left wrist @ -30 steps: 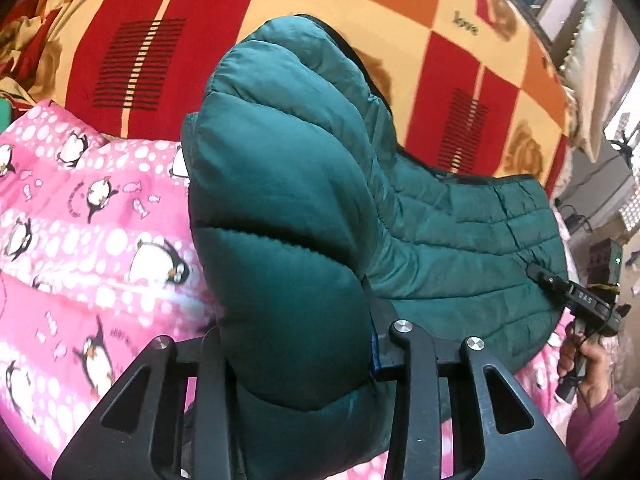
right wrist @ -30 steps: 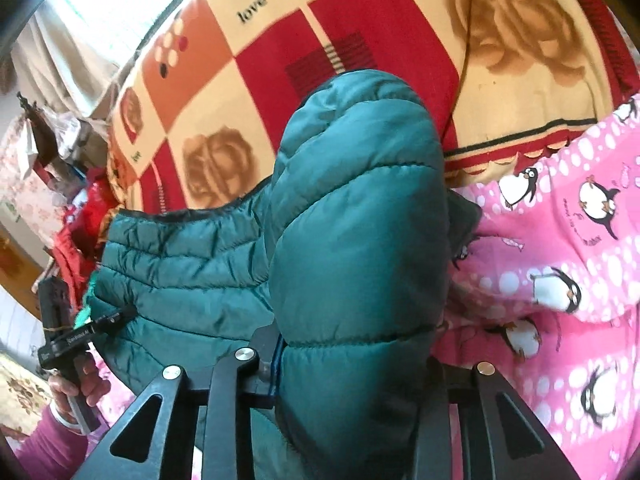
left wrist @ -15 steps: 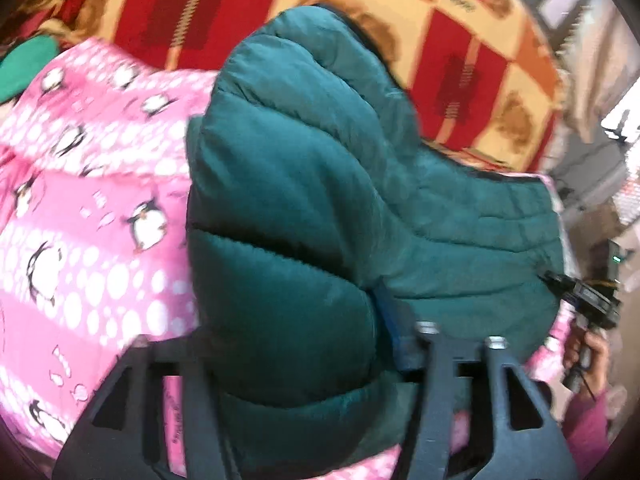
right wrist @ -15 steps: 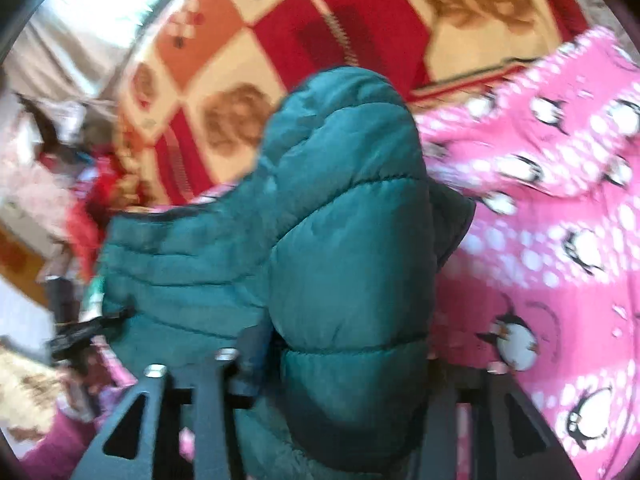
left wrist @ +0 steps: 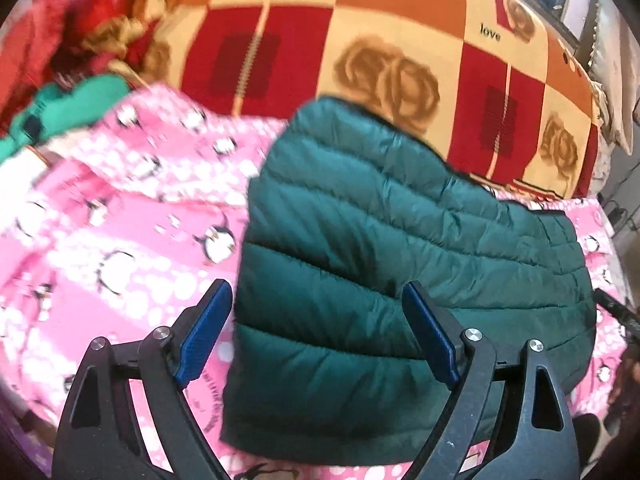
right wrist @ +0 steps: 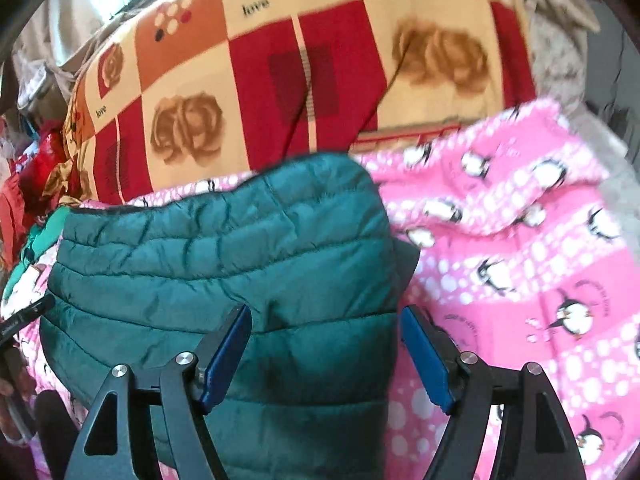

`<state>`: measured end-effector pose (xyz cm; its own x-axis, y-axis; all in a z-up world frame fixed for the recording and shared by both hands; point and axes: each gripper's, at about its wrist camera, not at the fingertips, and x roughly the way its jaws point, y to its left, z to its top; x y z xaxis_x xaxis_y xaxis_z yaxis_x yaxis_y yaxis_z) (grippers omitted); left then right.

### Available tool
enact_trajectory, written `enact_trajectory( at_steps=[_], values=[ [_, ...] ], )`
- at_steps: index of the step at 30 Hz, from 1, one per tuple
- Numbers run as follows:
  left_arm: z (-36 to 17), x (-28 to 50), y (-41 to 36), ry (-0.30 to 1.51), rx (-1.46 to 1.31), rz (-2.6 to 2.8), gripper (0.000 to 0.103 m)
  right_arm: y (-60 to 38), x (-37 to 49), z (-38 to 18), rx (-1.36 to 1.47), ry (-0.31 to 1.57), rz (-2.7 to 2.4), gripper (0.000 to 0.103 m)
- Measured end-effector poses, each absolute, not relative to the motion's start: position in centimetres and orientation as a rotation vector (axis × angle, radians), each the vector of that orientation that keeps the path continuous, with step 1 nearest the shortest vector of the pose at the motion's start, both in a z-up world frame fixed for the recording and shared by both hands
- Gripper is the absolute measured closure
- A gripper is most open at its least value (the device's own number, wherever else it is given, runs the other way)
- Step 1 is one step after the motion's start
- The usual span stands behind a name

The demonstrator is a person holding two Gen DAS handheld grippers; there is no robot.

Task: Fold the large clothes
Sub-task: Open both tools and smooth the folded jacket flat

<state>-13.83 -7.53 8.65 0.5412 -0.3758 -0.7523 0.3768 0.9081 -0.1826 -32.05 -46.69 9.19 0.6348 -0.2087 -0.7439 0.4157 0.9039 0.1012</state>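
Broadly, a patchwork bed cover of red, orange and cream squares with brown roses fills the far field from ten to two o'clock in both wrist views, and a pink fleece blanket printed with penguins lies over its near part. On that blanket rests the dark green quilted puffer jacket, already doubled over into a thick bundle whose long axis runs side to side between the two hands. In the left wrist view it stretches away toward three o'clock; in the right wrist view it stretches toward nine o'clock, so each hand sits at one end of it. The left gripper has just been opening: its blue-padded fingers stand wide apart, with the bundle's near corner between them but the left pad clear of the cloth, so nothing is grasped. The right gripper has likewise just been opening, its pads parted around its end of the jacket and not pressing on it. Both hands look about equally near, so any further fold would probably need both ends retaken together. At nine o'clock in the left view lies a blurred heap of red and green clothes. No containers are visible.
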Motion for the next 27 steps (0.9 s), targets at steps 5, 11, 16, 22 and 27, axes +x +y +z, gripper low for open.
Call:
enact_trajectory(
  at_steps=[5, 11, 16, 22, 27],
  values=[
    [10.3, -16.2, -8.2, 0.821, 0.019, -0.425, 0.016, -43.1, -32.2, 10.3, 0.252, 0.748, -0.355, 0.012],
    [10.4, -18.3, -9.9, 0.806, 0.037, -0.419, 0.016, -39.7, -31.3, 9.3, 0.286, 0.740, -0.326, 0.012],
    [10.2, -20.1, -10.6, 0.763, 0.069, -0.394, 0.016, -37.7, -31.2, 8.6, 0.264, 0.746, -0.345, 0.012],
    [9.8, -21.1, -11.0, 0.753, 0.093, -0.369, 0.016, -36.8, -31.6, 8.4, 0.262, 0.732, -0.352, 0.012],
    [9.7, -21.6, -11.5, 0.740, 0.105, -0.366, 0.016, -35.9, -31.6, 8.1, 0.249, 0.737, -0.342, 0.012]
  ],
)
